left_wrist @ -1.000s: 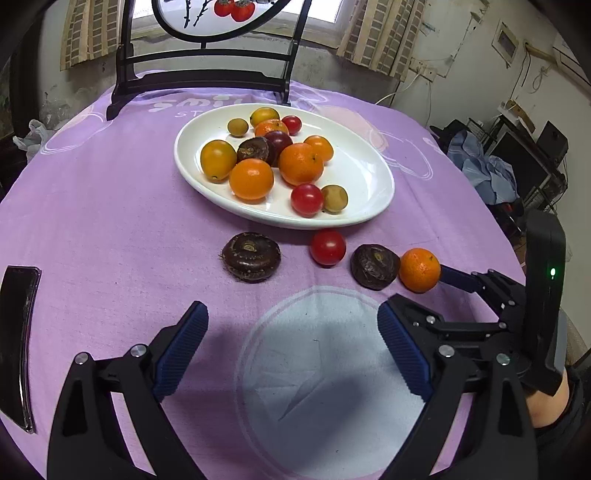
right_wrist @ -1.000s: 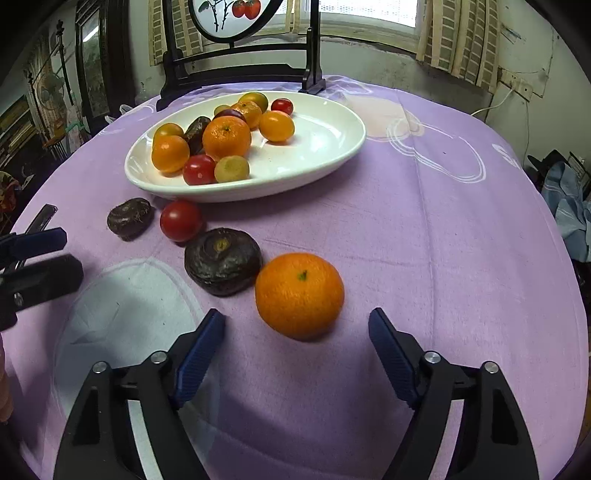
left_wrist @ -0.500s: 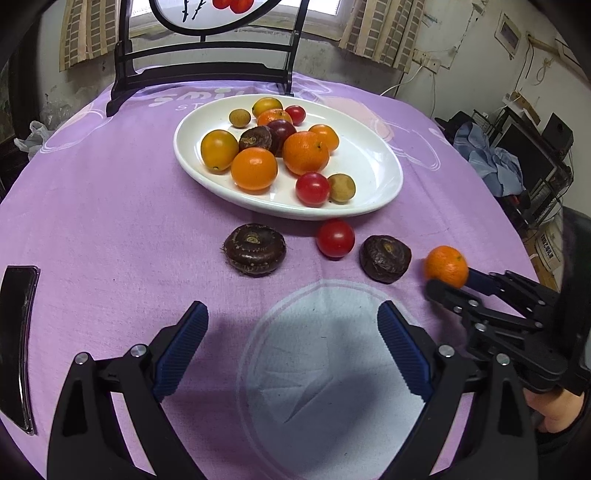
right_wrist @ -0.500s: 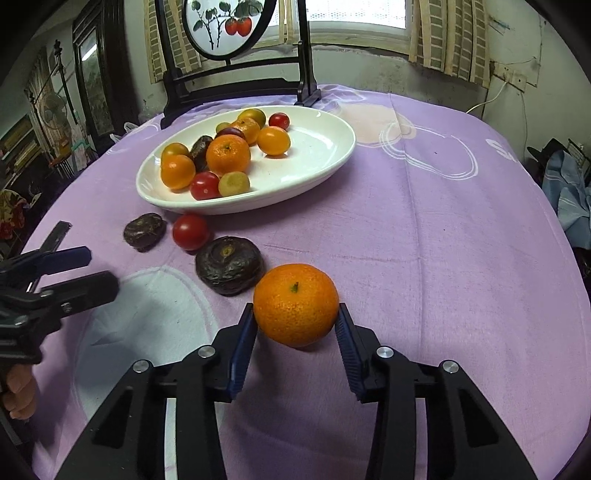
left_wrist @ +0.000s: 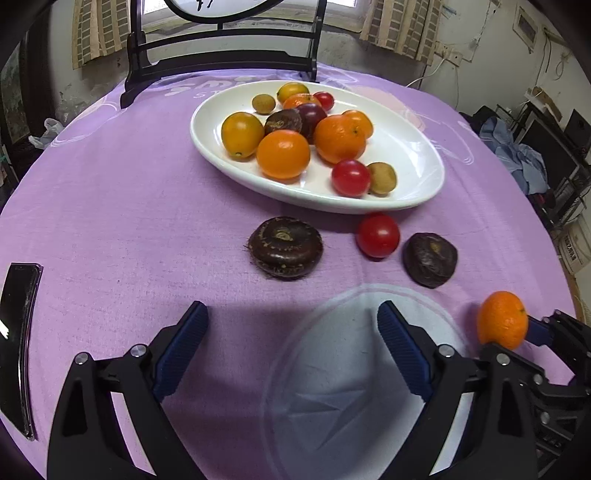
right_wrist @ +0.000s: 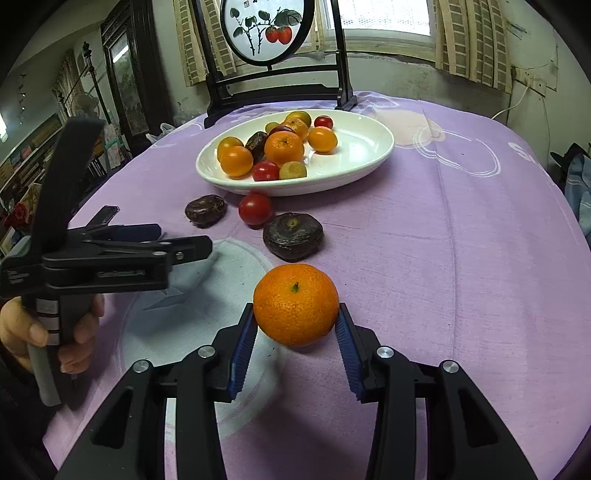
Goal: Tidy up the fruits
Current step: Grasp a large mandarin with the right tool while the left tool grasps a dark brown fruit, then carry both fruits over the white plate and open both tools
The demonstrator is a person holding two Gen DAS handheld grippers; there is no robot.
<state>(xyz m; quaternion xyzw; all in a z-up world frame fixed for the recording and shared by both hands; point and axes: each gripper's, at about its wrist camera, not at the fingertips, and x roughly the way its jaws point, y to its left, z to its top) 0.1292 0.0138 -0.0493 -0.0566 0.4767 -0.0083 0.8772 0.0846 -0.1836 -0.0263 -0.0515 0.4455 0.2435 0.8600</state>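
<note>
My right gripper (right_wrist: 295,332) is shut on a small orange mandarin (right_wrist: 295,309) and holds it above the purple tablecloth; the mandarin also shows in the left wrist view (left_wrist: 501,325). My left gripper (left_wrist: 291,347) is open and empty, low over the cloth, short of a dark brown water chestnut (left_wrist: 284,246). A red cherry tomato (left_wrist: 377,235) and a second dark chestnut (left_wrist: 430,254) lie beside it. The white oval plate (left_wrist: 413,155) behind them holds several mandarins, tomatoes and small fruits.
A dark wooden stand with a round painted screen (right_wrist: 269,29) stands at the table's far edge. A black phone (left_wrist: 18,332) lies at the left edge of the table. The table drops off on the right toward clutter (left_wrist: 524,162).
My right gripper closed on the mandarin and lifted it back from the chestnut. My left gripper stayed open and moved nearer the loose fruits.
</note>
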